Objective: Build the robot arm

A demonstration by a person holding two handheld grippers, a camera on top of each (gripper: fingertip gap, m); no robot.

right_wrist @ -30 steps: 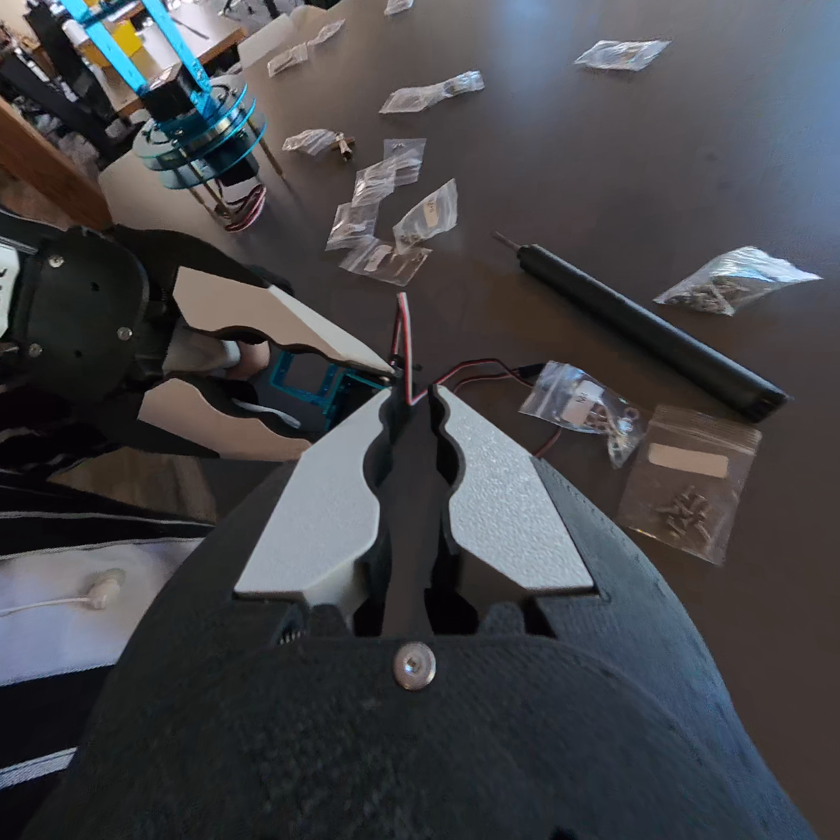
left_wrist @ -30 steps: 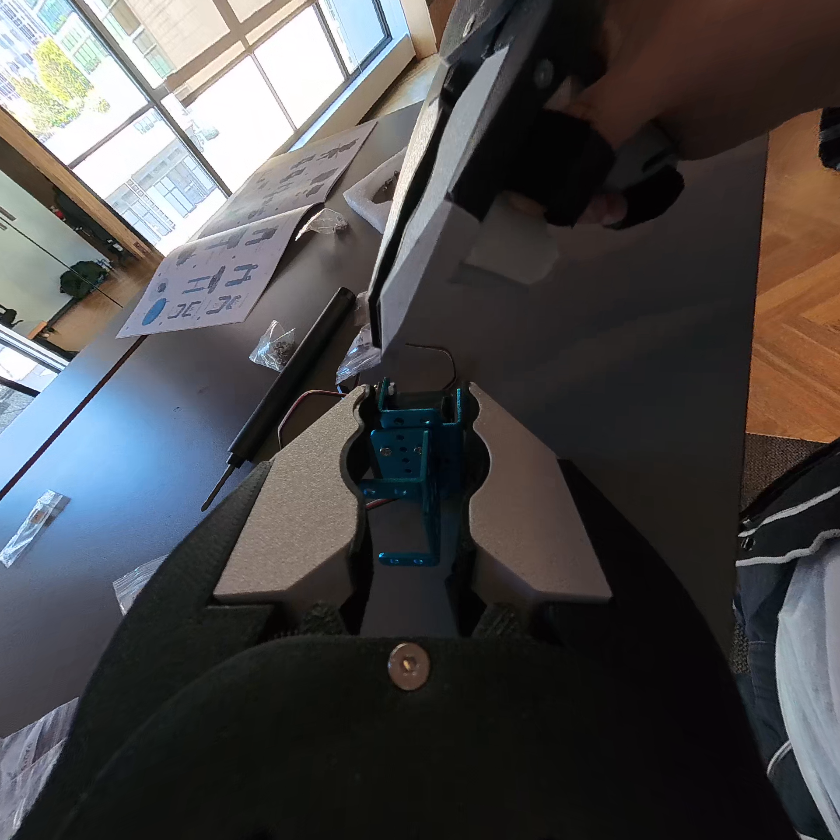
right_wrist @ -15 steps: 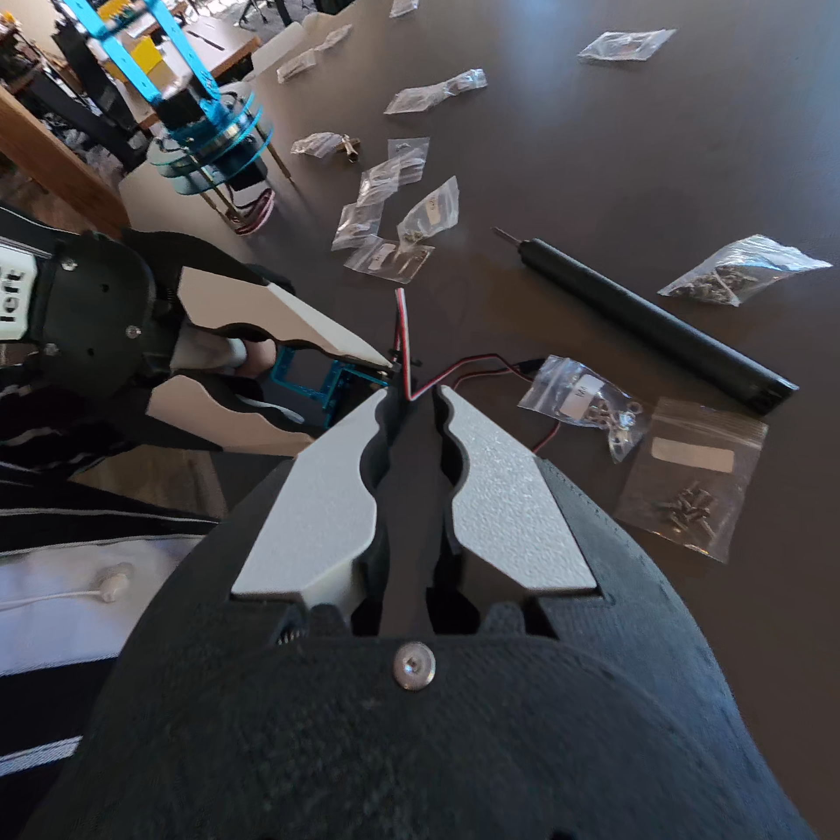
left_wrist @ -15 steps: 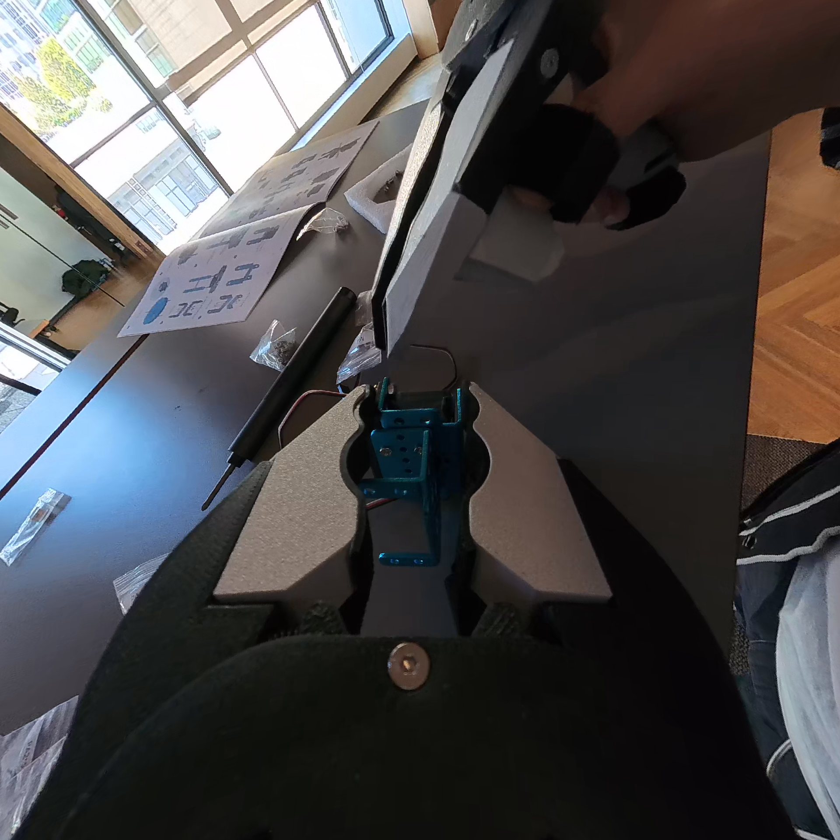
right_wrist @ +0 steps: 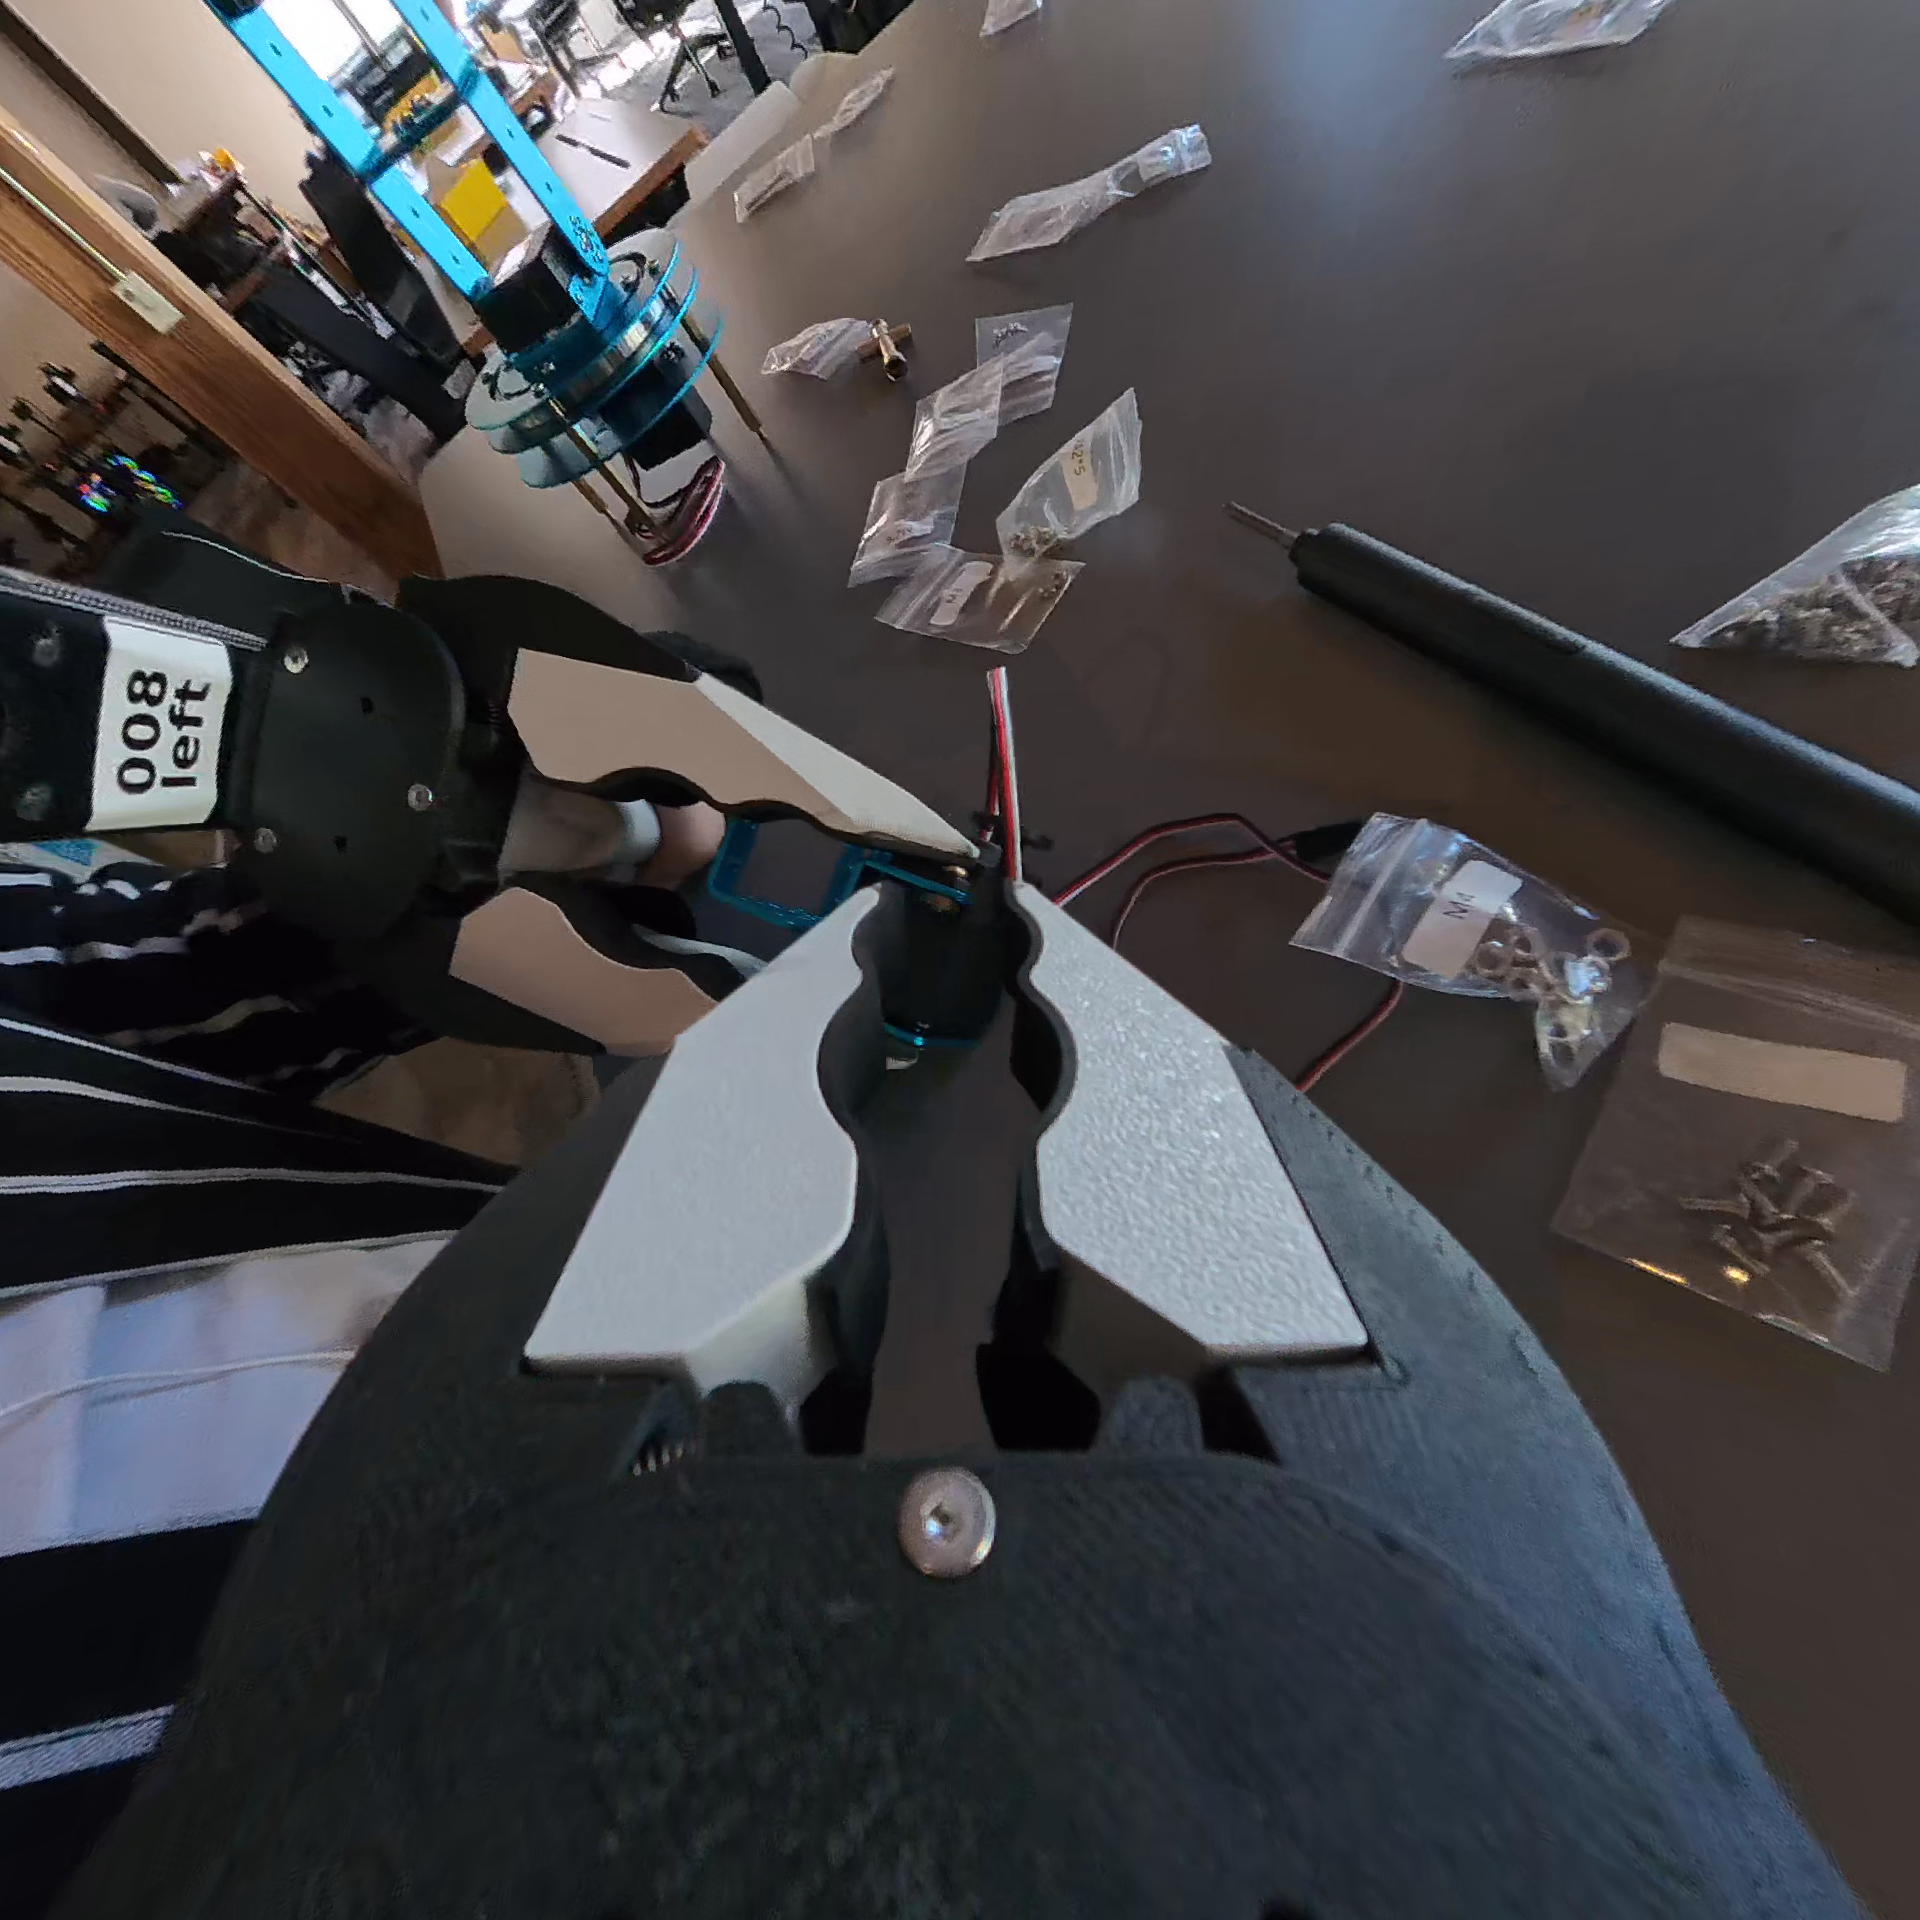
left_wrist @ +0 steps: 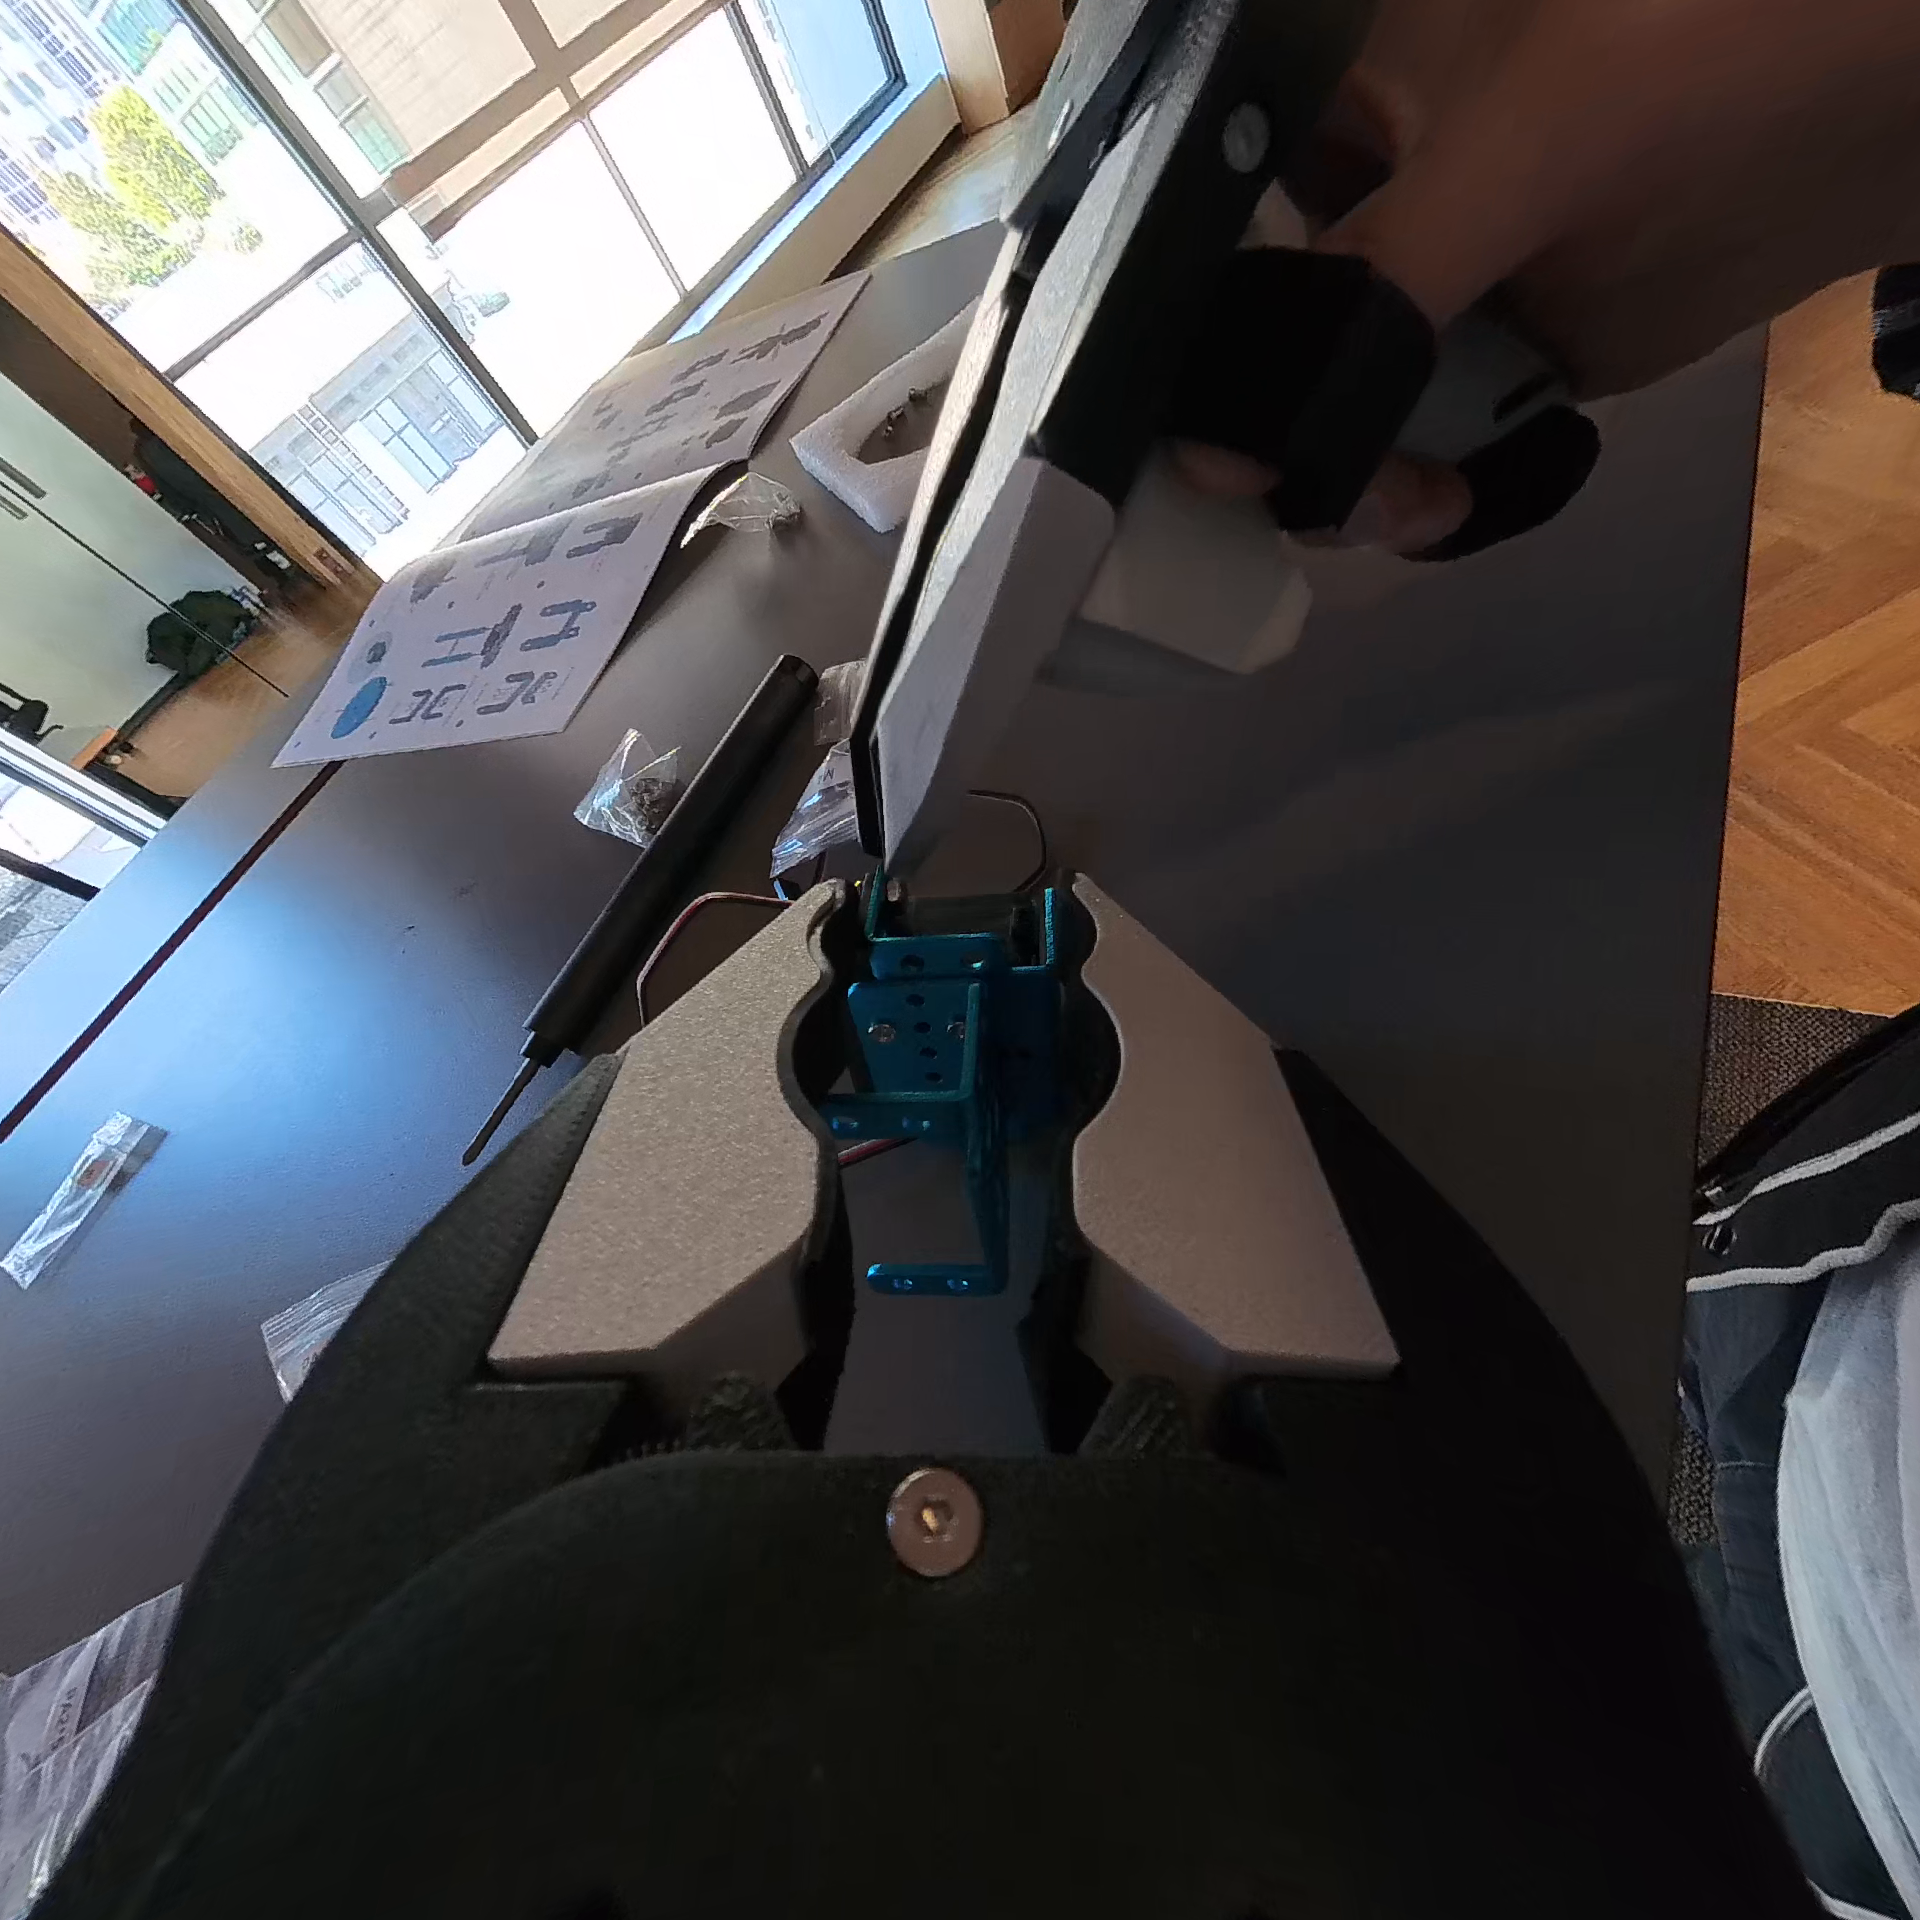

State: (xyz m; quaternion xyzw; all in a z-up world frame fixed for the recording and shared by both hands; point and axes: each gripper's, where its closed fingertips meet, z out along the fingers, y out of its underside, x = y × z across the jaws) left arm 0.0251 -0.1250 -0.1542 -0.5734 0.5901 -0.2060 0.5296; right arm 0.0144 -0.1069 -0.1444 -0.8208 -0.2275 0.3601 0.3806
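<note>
My left gripper (left_wrist: 956, 894) is shut on a blue perforated metal bracket (left_wrist: 925, 1049) and holds it above the dark table (left_wrist: 1455, 935). A black servo (right_wrist: 935, 977) sits in the bracket's far end, and its red, black and white wires (right_wrist: 1174, 842) trail onto the table. My right gripper (right_wrist: 940, 899) stands with its jaws a little apart on either side of the servo. In the left wrist view it (left_wrist: 883, 842) comes down from above, tip at the bracket's top corner. In the right wrist view the left gripper (right_wrist: 847, 909) holds the bracket (right_wrist: 769, 888) from the left.
A black screwdriver (right_wrist: 1621, 707) lies beyond the wires. Several small bags of screws (right_wrist: 1745, 1174) and washers (right_wrist: 1475, 935) lie around. A blue round-based assembly (right_wrist: 582, 343) stands at the far left. An open booklet (left_wrist: 561, 603) and white foam (left_wrist: 873, 468) lie near the window. Only a small space, under 4 cm, lies between the two pairs of fingers. Both grippers' tips are roughly 12 cm from the black screwdriver (right_wrist: 1621, 707). It turns up in the left wrist view (left_wrist: 691, 816) as well.
The right gripper's jaws were nearly closed at the wire root; they have now spread apart and sit around the servo. The left gripper still holds the bracket in the same place.
</note>
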